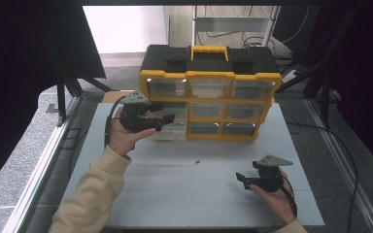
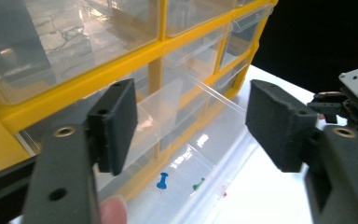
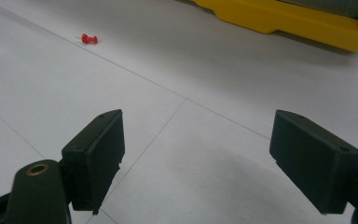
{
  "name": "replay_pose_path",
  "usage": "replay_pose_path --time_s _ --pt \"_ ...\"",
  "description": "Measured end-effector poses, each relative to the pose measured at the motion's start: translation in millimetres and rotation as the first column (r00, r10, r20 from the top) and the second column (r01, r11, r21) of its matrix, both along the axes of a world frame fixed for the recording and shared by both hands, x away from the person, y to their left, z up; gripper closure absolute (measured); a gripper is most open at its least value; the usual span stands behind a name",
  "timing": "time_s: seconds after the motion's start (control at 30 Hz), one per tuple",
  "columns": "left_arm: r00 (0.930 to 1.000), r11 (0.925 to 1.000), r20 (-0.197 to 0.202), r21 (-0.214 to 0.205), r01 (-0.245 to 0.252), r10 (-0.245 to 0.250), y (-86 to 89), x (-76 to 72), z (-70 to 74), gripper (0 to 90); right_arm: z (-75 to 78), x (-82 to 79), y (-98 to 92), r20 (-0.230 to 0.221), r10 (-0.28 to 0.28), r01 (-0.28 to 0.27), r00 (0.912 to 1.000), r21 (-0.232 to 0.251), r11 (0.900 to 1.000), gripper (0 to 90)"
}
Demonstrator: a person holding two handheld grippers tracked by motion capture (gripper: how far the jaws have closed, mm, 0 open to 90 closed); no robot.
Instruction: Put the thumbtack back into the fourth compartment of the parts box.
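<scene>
Though glare blurs the clear drawer [image 2: 186, 154], both grippers' jaws stand open, gripping nothing.

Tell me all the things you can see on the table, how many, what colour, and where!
Drawer organiser: one, yellow and black with clear drawers, at the far side of the table.
Pulled-out drawer: one, clear, bottom left of the organiser, below the left gripper.
Blue pushpin: one, blue, in the pulled-out drawer.
Green pushpin: one, green, in the same drawer beside the blue one.
Red pushpin: one, red, loose on the table in front of the organiser.
Table: one, white.
Left gripper: one, black, open, at the drawer.
Right gripper: one, black, open, low over the table, near right.
</scene>
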State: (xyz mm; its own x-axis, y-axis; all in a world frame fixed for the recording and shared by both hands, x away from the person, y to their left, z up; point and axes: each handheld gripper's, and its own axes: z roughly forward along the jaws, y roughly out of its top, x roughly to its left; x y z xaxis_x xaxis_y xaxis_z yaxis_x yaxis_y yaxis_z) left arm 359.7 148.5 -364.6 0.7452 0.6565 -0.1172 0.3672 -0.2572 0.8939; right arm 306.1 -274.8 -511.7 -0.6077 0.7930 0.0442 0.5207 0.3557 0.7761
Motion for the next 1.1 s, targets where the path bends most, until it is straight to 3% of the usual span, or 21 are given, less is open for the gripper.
replay_pose_path --time_s 0.17,0.57,0.73,0.87,1.1 --pt "0.9981 0.9976 -0.014 -0.037 0.059 -0.060 0.0 -17.4 0.3 28.4 0.0 0.0 0.0 0.000 -0.001 0.001 1.0000 0.000 1.0000 18.2" --pt "0.9878 0.9861 -0.026 -0.068 0.152 -0.154 -7.8 -49.6 -10.6 27.2 0.1 -0.2 0.4 0.000 -0.003 0.003 1.0000 -0.003 1.0000 18.2" --pt "0.9825 0.9819 -0.030 -0.054 0.182 -0.184 -11.2 -61.8 -18.9 27.5 -0.1 -0.2 0.6 0.001 -0.003 0.003 1.0000 -0.004 1.0000 18.2" --pt "0.9790 0.9804 -0.060 -0.040 0.193 -0.195 -14.5 -68.7 -30.3 27.8 -0.1 -0.3 0.5 0.001 -0.003 0.003 1.0000 -0.004 1.0000 18.2" --pt "0.9724 0.9773 -0.112 0.032 0.210 -0.205 -28.5 -72.0 -54.7 28.0 -0.1 -0.4 1.1 -0.001 -0.008 0.008 1.0000 -0.003 1.0000 18.1"
